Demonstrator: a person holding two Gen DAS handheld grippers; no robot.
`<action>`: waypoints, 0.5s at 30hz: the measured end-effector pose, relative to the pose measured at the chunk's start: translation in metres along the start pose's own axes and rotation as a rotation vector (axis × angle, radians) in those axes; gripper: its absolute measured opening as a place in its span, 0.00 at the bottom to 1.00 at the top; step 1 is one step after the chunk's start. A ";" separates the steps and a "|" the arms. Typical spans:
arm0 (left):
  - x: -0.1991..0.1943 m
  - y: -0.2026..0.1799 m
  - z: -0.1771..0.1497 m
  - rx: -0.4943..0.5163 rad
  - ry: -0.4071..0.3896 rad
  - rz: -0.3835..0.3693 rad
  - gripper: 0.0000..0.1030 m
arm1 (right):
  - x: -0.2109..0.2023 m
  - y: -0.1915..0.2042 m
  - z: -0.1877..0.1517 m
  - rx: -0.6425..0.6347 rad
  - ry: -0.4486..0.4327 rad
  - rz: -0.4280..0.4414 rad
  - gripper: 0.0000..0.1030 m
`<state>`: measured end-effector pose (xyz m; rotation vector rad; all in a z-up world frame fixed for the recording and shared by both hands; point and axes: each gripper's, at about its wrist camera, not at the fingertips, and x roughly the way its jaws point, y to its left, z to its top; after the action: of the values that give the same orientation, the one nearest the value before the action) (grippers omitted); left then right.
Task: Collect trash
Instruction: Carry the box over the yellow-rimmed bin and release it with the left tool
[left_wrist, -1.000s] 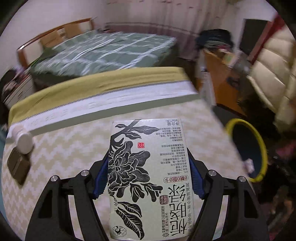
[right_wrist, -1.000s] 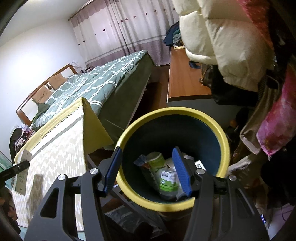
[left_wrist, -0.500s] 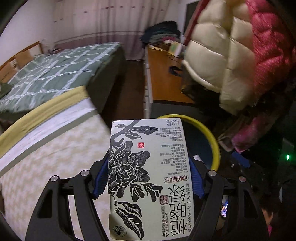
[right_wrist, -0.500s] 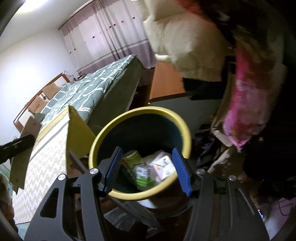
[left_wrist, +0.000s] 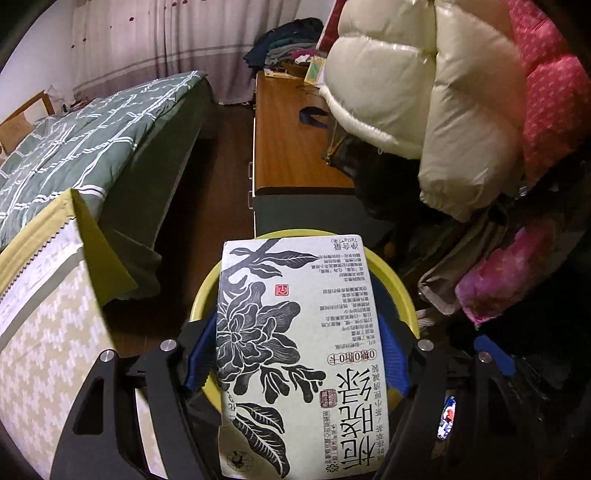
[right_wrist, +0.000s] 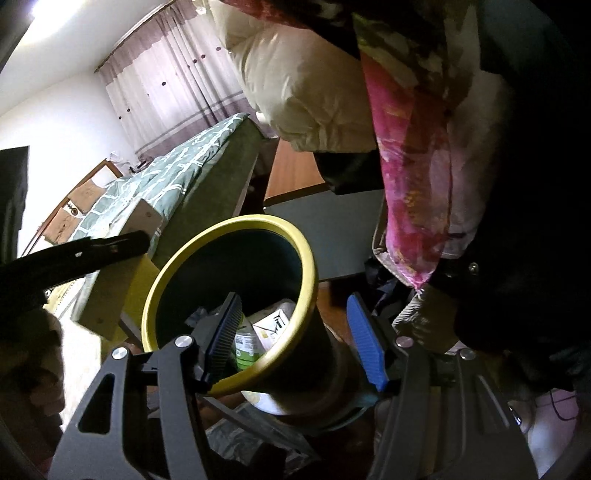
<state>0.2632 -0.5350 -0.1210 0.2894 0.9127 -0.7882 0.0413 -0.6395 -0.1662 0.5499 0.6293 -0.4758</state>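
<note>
A: Presently, what does the left gripper (left_wrist: 295, 354) carry?

B: A flat pale-green paper tea carton with a black flower print and Chinese lettering (left_wrist: 299, 354). The blue-padded fingers (left_wrist: 199, 354) are clamped against its two long sides. In the left wrist view the carton hangs over the mouth of the round dark bin with the yellow rim (left_wrist: 395, 280) and covers most of the opening.

A: And the right gripper (right_wrist: 295, 332)?

B: Its fingers (right_wrist: 364, 338) stand spread apart with nothing between the pads. The near part of the bin rim (right_wrist: 236, 225) lies in the gap between them; one finger sits over the opening, the other outside the wall. Contact with the rim I cannot confirm.

A: Contents of the bin?

B: A green-labelled plastic bottle (right_wrist: 245, 345) and a white printed cardboard box (right_wrist: 275, 323), lying together at the bottom, with dark wrapping beside them.

A: Surroundings?

B: The bin stands on the floor off the corner of the bench under the cream zigzag cloth with a yellow border (left_wrist: 48, 332). Beyond it, a bed with a green checked quilt (left_wrist: 74, 140), a brown wooden desk (left_wrist: 291, 147), and a hanging cream quilted jacket (left_wrist: 417, 92).
</note>
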 end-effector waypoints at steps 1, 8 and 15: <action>0.005 0.000 0.002 -0.007 0.006 0.005 0.74 | 0.001 0.000 0.000 0.000 0.002 -0.004 0.55; -0.031 0.013 -0.003 -0.043 -0.071 0.013 0.89 | 0.000 0.009 0.001 -0.019 0.001 -0.003 0.55; -0.126 0.052 -0.033 -0.104 -0.227 0.039 0.95 | -0.005 0.033 -0.003 -0.066 0.003 0.028 0.56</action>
<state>0.2348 -0.4201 -0.0454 0.1224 0.7289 -0.7192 0.0547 -0.6116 -0.1539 0.4964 0.6368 -0.4269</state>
